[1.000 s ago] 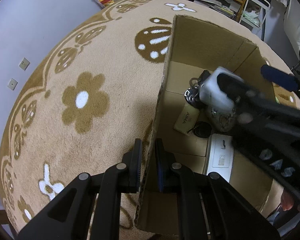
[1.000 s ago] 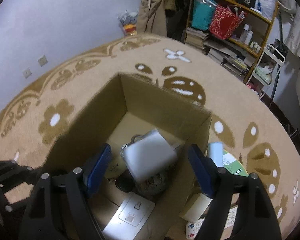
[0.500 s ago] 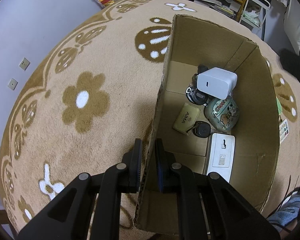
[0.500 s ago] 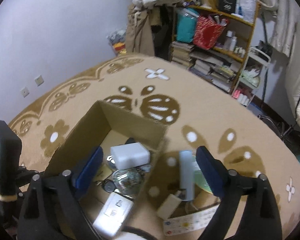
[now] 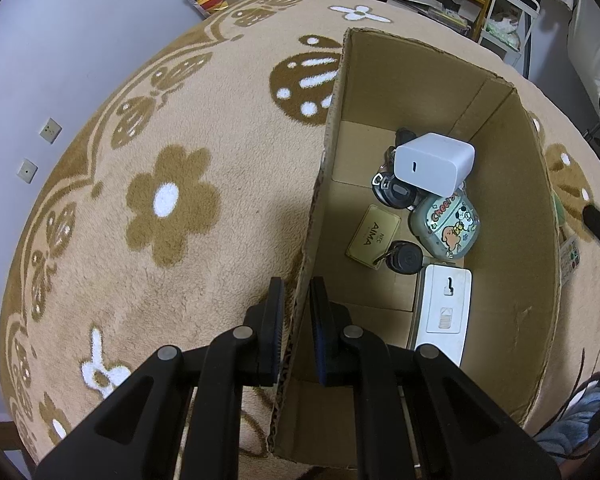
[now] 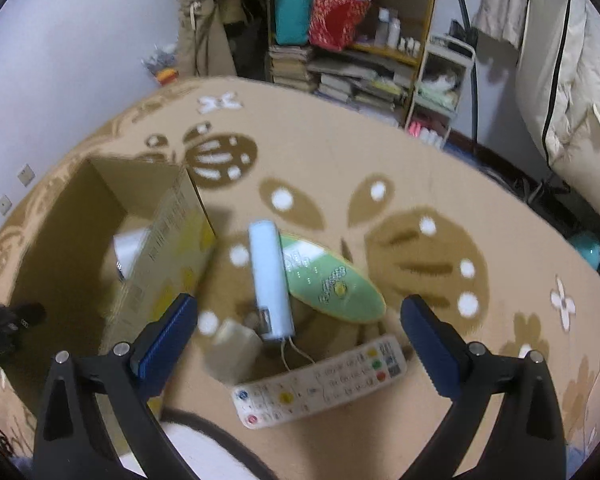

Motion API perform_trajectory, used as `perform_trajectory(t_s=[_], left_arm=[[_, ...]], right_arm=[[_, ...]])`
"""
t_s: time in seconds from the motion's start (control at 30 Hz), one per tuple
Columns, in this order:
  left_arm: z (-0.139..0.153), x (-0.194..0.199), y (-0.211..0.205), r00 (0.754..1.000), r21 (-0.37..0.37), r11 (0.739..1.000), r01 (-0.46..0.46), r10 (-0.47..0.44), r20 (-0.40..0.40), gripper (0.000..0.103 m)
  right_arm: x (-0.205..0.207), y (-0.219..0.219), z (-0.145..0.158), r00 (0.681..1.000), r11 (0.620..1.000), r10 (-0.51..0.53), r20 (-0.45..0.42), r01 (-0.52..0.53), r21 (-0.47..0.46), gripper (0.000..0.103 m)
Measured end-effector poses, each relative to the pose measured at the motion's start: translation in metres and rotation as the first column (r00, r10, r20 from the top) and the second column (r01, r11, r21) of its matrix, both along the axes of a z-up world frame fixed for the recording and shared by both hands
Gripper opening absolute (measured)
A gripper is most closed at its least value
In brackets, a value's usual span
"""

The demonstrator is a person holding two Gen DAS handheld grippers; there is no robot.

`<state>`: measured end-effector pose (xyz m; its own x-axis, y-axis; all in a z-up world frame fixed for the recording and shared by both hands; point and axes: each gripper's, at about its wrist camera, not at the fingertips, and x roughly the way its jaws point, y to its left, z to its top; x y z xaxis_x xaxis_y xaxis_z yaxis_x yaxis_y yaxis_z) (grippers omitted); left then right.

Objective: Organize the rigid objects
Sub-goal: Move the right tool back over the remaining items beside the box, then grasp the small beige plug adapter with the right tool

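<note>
My left gripper [image 5: 296, 312] is shut on the left wall of the open cardboard box [image 5: 324, 168], one pad outside and one inside. On the box floor lie a white charger block [image 5: 434, 162], a cartoon earbud case [image 5: 446, 226], a gold card [image 5: 374, 232], black keys [image 5: 404, 258] and a white flat device [image 5: 444, 304]. My right gripper [image 6: 300, 334] stands open and empty above the rug beside the box [image 6: 160, 240]. Under it lie a white stick-shaped device [image 6: 270, 280], a green oval pouch [image 6: 332, 284], a white remote [image 6: 320, 386] and a small beige block [image 6: 232, 346].
A beige rug with brown flowers [image 5: 172, 200] covers the floor. Shelves with books and bags [image 6: 340, 40] stand at the far wall, bedding [image 6: 572, 100] at the right. A person's dark sleeve [image 6: 4, 328] shows at the left edge of the right wrist view.
The right gripper let go of the white charger block, which now rests in the box. It then swung out of the box to the right, over the loose items on the rug.
</note>
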<state>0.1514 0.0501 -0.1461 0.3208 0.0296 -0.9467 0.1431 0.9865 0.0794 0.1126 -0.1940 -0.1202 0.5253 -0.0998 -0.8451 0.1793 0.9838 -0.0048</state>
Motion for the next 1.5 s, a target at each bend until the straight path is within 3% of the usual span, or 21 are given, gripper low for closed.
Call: perform_trajectory(t_s=[0.53,0.7,0.8,0.87,0.97,1.03,1.23,1.5], left_arm=[[-0.001,-0.001,-0.003,1.0,0.02,1.0,0.013,-0.013,0.004,0.012],[-0.002,-0.001,-0.003,1.0,0.026,0.999,0.03,-0.03,-0.002,0.011],[-0.002,-0.001,-0.002,1.0,0.023,0.999,0.029,-0.028,-0.005,0.011],[-0.002,-0.001,-0.003,1.0,0.026,0.999,0.031,-0.031,-0.005,0.011],[-0.002,-0.001,-0.003,0.999,0.034,0.999,0.04,-0.04,-0.007,0.011],[-0.002,-0.001,-0.003,0.999,0.037,0.998,0.045,-0.045,-0.011,0.011],[-0.003,-0.002,-0.003,0.999,0.039,0.998,0.039,-0.039,-0.015,0.011],[-0.003,-0.002,-0.004,0.999,0.045,0.998,0.043,-0.042,-0.015,0.011]], right_arm=[[0.006,0.014,-0.056,0.991,0.995,-0.08,-0.104,0.086,0.054,0.103],[0.008,0.022,-0.06,0.987,0.995,-0.101,-0.126,0.101,-0.007,0.103],[0.006,0.022,-0.056,0.988,0.994,-0.104,-0.112,0.105,0.003,0.082],[0.006,0.024,-0.055,0.988,0.995,-0.096,-0.119,0.099,0.016,0.077],[0.004,0.028,-0.06,0.985,0.993,-0.086,-0.147,0.096,0.063,0.053],[0.005,0.032,-0.066,0.983,0.992,-0.063,-0.173,0.082,0.099,0.028],[0.001,0.044,-0.054,0.993,0.998,-0.012,-0.116,0.019,0.057,0.024],[-0.001,0.029,-0.018,0.998,0.995,-0.054,-0.027,0.056,0.083,0.024]])
